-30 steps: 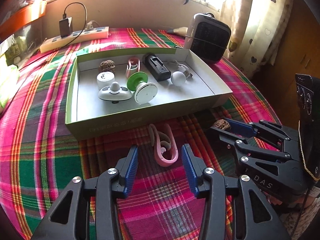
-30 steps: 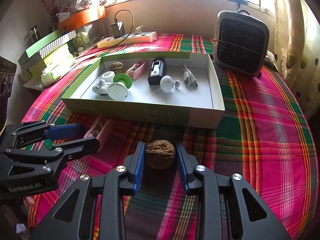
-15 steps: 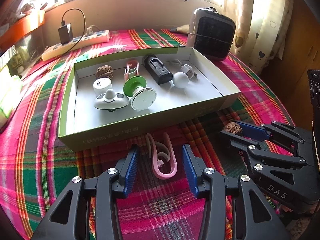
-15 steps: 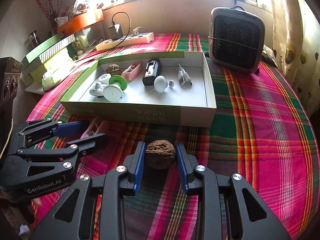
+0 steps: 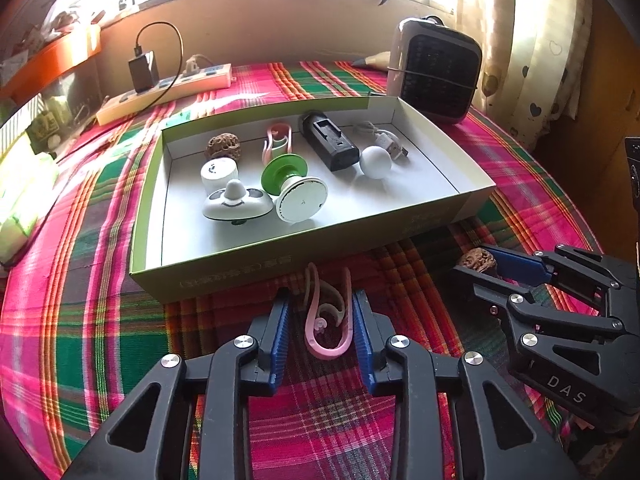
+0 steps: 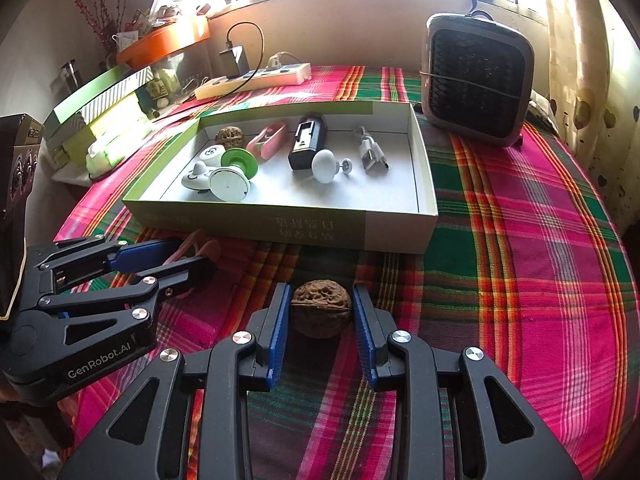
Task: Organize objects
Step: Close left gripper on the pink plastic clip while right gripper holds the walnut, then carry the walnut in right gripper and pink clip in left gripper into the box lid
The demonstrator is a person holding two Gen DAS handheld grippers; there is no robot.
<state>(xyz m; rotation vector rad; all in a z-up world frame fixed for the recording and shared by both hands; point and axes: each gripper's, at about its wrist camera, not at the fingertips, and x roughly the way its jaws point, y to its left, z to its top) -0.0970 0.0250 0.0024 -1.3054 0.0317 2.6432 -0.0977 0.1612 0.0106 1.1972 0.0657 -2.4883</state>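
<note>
A pink clip (image 5: 326, 320) sits between the blue pads of my left gripper (image 5: 320, 322), which is shut on it just in front of the green-and-white box (image 5: 280, 258). My right gripper (image 6: 321, 312) is shut on a brown walnut (image 6: 321, 312), also seen in the left wrist view (image 5: 478, 259). The box (image 6: 320, 226) holds a second walnut (image 5: 222, 146), a second pink clip (image 5: 277, 140), a black block (image 5: 330, 146), a white ball (image 5: 375, 162), a USB cable (image 5: 384, 140), a green-and-white disc piece (image 5: 294, 186) and white round items (image 5: 234, 202).
A grey heater (image 6: 478, 78) stands behind the box at the right. A power strip with a black charger (image 5: 164, 86) lies at the back. Green boxes (image 6: 100, 120) are stacked at the far left. The plaid cloth (image 6: 520, 260) covers the table.
My left gripper has closed in on the pink clip and both grippers have lifted slightly. The right gripper still holds the walnut.
</note>
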